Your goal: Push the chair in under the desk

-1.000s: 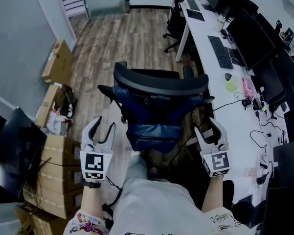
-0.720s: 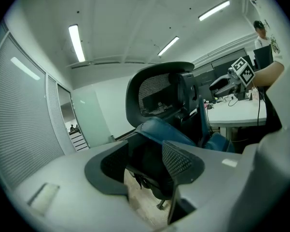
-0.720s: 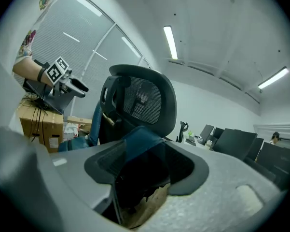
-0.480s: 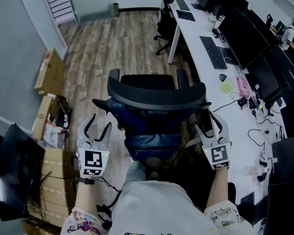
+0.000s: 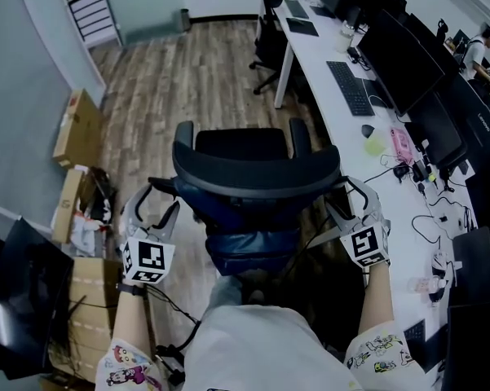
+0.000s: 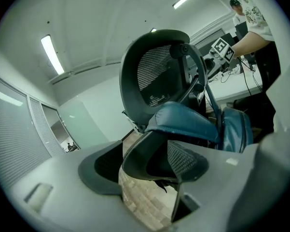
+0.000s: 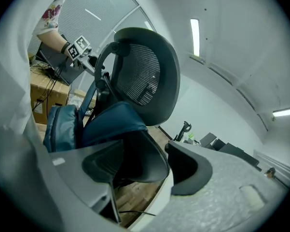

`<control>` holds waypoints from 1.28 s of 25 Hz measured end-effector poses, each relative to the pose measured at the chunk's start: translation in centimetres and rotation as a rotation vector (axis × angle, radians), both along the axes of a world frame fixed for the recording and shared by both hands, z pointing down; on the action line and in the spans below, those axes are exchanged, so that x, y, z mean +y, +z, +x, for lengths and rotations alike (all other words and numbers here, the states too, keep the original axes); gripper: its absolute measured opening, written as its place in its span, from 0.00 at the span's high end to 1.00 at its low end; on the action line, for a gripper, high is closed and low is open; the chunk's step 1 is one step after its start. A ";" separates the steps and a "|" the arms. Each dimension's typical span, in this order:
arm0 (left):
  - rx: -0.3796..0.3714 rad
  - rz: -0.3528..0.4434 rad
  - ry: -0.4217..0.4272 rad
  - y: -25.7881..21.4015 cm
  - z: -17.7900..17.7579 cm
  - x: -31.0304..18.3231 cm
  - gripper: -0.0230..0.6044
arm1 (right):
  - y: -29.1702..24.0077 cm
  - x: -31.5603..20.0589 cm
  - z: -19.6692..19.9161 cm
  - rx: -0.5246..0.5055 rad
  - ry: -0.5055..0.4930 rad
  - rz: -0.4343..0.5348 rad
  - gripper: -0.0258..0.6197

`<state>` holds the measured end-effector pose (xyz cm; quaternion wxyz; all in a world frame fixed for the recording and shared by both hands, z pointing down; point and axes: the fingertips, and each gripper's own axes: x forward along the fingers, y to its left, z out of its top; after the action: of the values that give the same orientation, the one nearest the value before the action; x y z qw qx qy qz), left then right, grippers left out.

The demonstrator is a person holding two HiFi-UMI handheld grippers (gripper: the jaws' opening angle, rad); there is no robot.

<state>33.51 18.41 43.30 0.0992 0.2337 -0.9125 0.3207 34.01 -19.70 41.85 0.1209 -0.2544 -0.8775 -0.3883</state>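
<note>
Our left gripper (image 5: 153, 212) and right gripper (image 5: 352, 200), jaws just opened wide, each loosely straddle a black padded armrest (image 6: 152, 161) of the black mesh-backed office chair (image 5: 257, 165), which stands out beside the long white desk (image 5: 310, 51); we should clamp both evenly, then swing and push it squarely

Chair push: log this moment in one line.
stage: reach | left gripper: fingers have just been opening, armrest between | right gripper: same, other armrest between | chair: not under desk
</note>
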 end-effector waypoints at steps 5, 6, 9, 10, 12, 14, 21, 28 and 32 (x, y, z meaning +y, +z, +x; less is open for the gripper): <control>0.001 -0.090 0.035 1.1 -1.3 0.0 0.50 | 1.1 -0.3 -1.5 0.018 -0.036 0.052 0.52; 0.003 -0.106 0.041 1.2 -1.6 -0.1 0.50 | 1.2 -0.3 -1.7 0.023 -0.042 0.058 0.52; 0.009 -0.148 0.046 1.7 -2.3 0.0 0.50 | 1.5 -0.4 -2.1 0.033 -0.057 0.059 0.54; 0.007 -0.157 0.041 1.8 -2.5 0.2 0.50 | 1.5 -0.4 -2.3 0.033 -0.062 0.054 0.54; 0.007 -0.163 0.034 1.7 -3.1 0.3 0.50 | 1.5 -0.3 -2.5 0.034 -0.074 0.042 0.54; 0.011 -0.174 0.045 1.8 -3.4 0.1 0.52 | 1.6 -0.2 -2.5 0.034 -0.081 0.035 0.54; -0.006 -0.199 0.048 2.0 -3.8 0.0 0.55 | 1.5 -0.3 -2.7 0.021 -0.077 0.018 0.53; 0.009 -0.211 0.065 2.0 -5.7 0.6 0.54 | 1.4 0.3 -2.9 0.011 -0.034 0.019 0.54; 0.003 -0.203 0.092 2.2 -7.3 1.4 0.54 | 1.6 1.2 -3.4 0.012 0.001 0.019 0.54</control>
<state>26.18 19.77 45.53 0.1090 0.2648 -0.8636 0.4151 30.58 -18.49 43.42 0.1288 -0.2552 -0.8732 -0.3948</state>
